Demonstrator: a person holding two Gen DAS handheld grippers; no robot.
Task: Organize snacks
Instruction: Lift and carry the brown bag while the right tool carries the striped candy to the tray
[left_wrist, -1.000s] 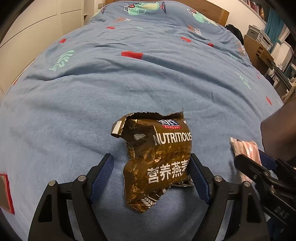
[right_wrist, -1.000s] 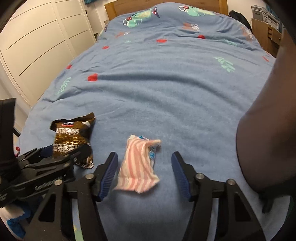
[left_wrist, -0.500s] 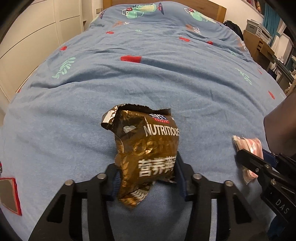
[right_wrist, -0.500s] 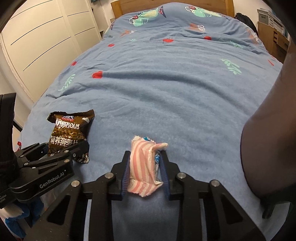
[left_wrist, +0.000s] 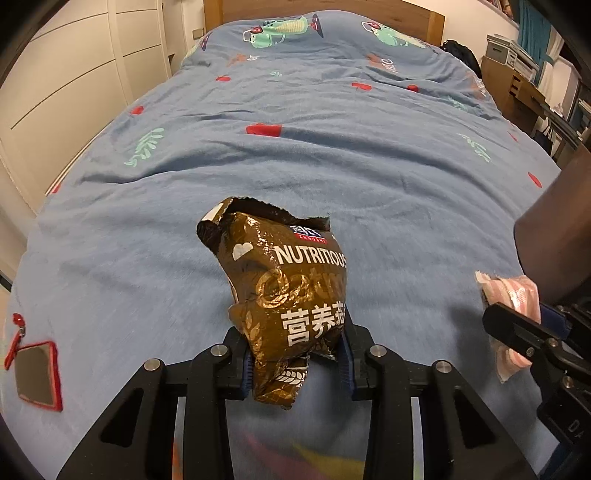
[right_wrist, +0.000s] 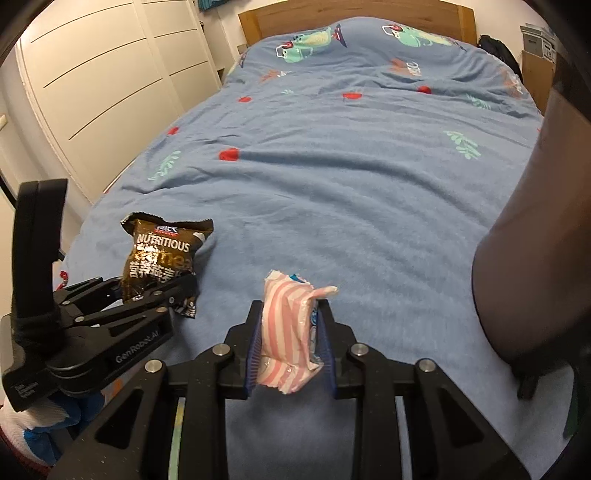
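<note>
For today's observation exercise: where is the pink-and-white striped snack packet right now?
The pink-and-white striped packet sits low and central in the right wrist view, pinched in the right gripper above the blue bedspread, with the brown oatmeal packet to its left.

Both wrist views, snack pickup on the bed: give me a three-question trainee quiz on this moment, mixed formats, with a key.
1. True or false: the left gripper pinches the brown packet near its lower end.
2. Which packet sits between the pads of the right gripper? A) a green box B) the pink striped packet C) a yellow tin
3. Fill in: both packets are held over a blue ____ printed with red and green shapes.

Key: 1 true; 2 B; 3 bedcover.
</note>
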